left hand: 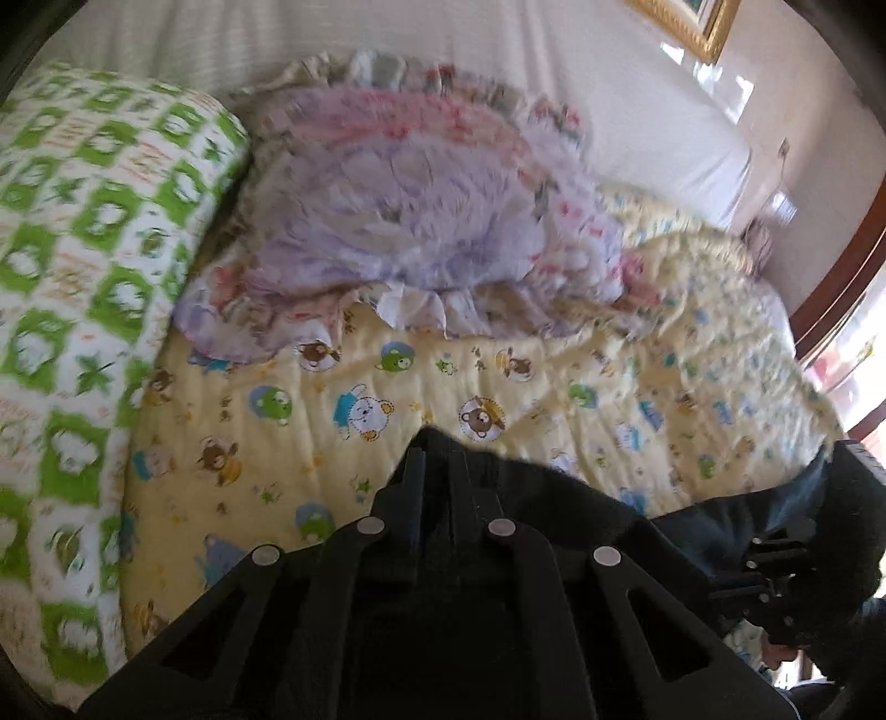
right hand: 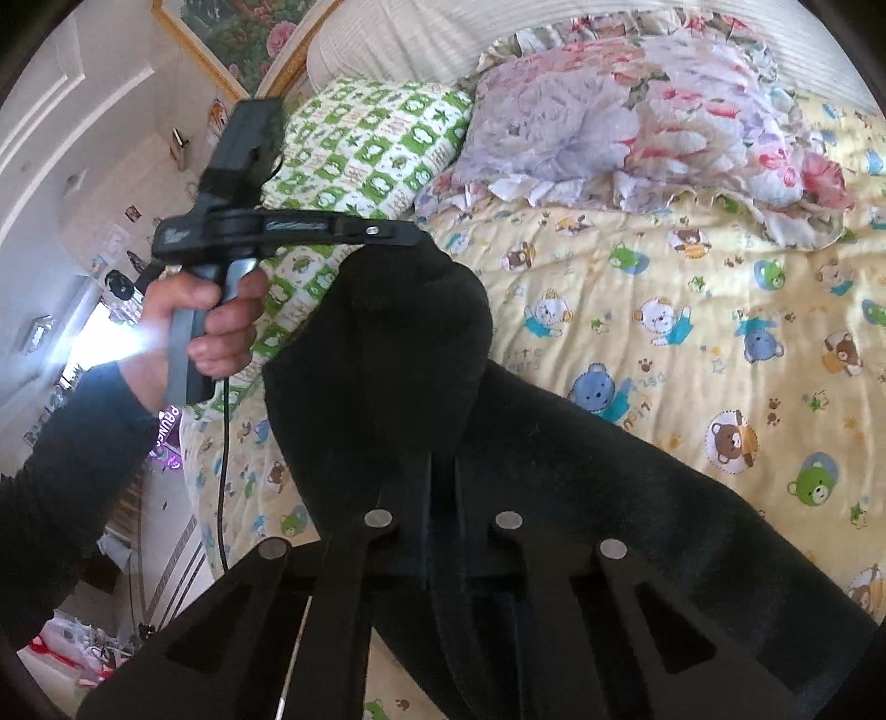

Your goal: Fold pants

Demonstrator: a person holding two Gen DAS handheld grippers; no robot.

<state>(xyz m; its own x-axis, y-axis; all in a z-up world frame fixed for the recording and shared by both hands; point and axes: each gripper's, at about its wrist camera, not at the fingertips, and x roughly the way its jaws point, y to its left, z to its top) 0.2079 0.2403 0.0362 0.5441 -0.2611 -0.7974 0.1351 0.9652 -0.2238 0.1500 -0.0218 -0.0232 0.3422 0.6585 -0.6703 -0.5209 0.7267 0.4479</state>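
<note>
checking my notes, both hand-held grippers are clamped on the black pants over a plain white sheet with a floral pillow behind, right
Not quite: the bedding is not plain white. The right wrist view shows a yellow quilt printed with cartoon bears. The rest holds: the left hand-held gripper and right hand-held gripper grip the black pants, floral pillow behind.

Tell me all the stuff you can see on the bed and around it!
pants: one, black, held up over the bed between both grippers
quilt: one, yellow with cartoon bears, spread on the bed
pillow: one, lilac and pink floral with frills, at the head of the bed
folded blanket: one, white with green squares, beside the pillow
picture frame: one, gold, on the wall
left gripper: one, black, jaws closed on the pants
right gripper: one, black, jaws closed on the pants
left hand: one, bare, dark sleeve
</note>
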